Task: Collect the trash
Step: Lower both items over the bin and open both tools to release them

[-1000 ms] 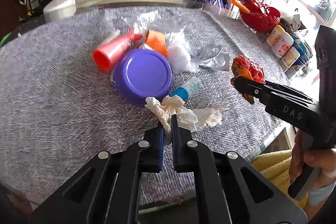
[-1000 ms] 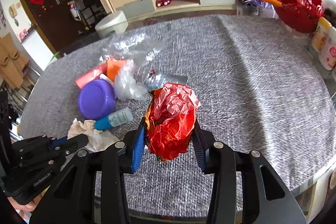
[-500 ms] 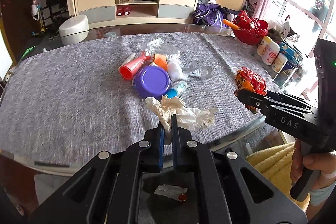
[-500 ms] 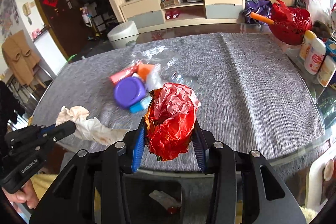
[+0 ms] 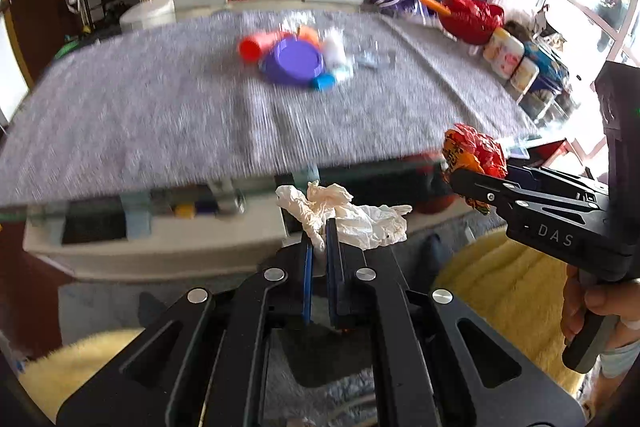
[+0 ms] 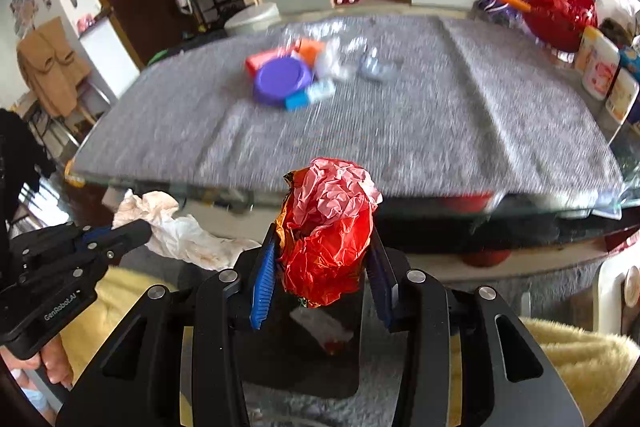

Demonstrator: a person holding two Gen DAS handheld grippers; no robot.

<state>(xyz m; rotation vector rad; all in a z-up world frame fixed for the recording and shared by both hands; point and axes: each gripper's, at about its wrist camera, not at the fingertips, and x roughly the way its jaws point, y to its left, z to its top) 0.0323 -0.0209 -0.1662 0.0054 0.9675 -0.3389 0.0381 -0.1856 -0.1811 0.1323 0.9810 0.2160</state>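
Left gripper (image 5: pixel 318 239) clamped on a crumpled white tissue (image 5: pixel 344 213), pinched at one end; the tissue's long axis runs across the view, its free end trailing toward the right gripper. Right gripper (image 6: pixel 322 267) clamped on a crumpled red foil wrapper (image 6: pixel 330 231), squeezed between the blue pads (image 6: pixel 262 277); wrapper's long axis lies along the fingers, its paler end pointing toward the table. Both items are held off the near edge of the grey-clothed table (image 6: pixel 440 131), above a dark bin (image 6: pixel 304 343) on the floor. Remaining litter in mid-table: purple lid (image 5: pixel 298 61), red-orange tube (image 5: pixel 256 45), clear plastic wrap (image 6: pixel 376 67).
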